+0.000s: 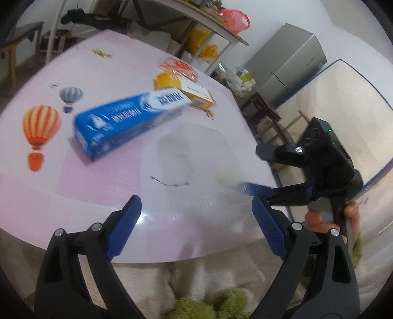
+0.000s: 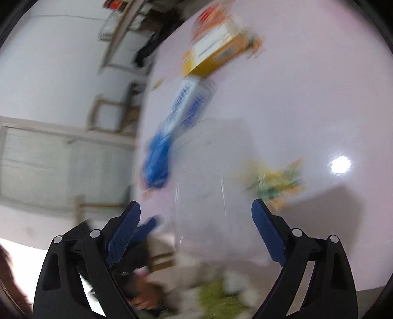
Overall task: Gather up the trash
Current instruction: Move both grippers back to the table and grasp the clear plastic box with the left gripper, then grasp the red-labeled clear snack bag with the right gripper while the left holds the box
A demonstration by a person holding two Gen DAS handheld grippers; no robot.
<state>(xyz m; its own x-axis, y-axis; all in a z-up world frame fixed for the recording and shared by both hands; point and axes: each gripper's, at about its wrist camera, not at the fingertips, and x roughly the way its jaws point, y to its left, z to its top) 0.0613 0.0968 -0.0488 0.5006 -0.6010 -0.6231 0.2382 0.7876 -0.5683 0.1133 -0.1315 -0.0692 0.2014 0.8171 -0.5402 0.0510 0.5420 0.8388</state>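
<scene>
A blue toothpaste box [image 1: 127, 120] lies on the pink table [image 1: 49, 196]. Behind it sit a yellow-and-white carton [image 1: 196, 94] and a red-orange wrapper [image 1: 178, 67]. A clear plastic sheet or bag [image 1: 196, 157] lies near the front, blurred. My left gripper [image 1: 196, 218] is open and empty above the table's near edge. My right gripper [image 2: 195, 228] is open and empty; it also shows in the left wrist view [image 1: 248, 189] at the right. In the blurred right wrist view I see the blue box [image 2: 176, 122], the yellow carton [image 2: 213, 51] and the clear plastic [image 2: 206, 186].
Hot-air balloon prints [image 1: 40, 130] decorate the table. A shelf with a pink bag [image 1: 234, 19], a grey fridge [image 1: 287, 66] and a mattress [image 1: 343, 117] stand beyond. A beige-and-green cloth [image 1: 221, 294] hangs below the table's edge.
</scene>
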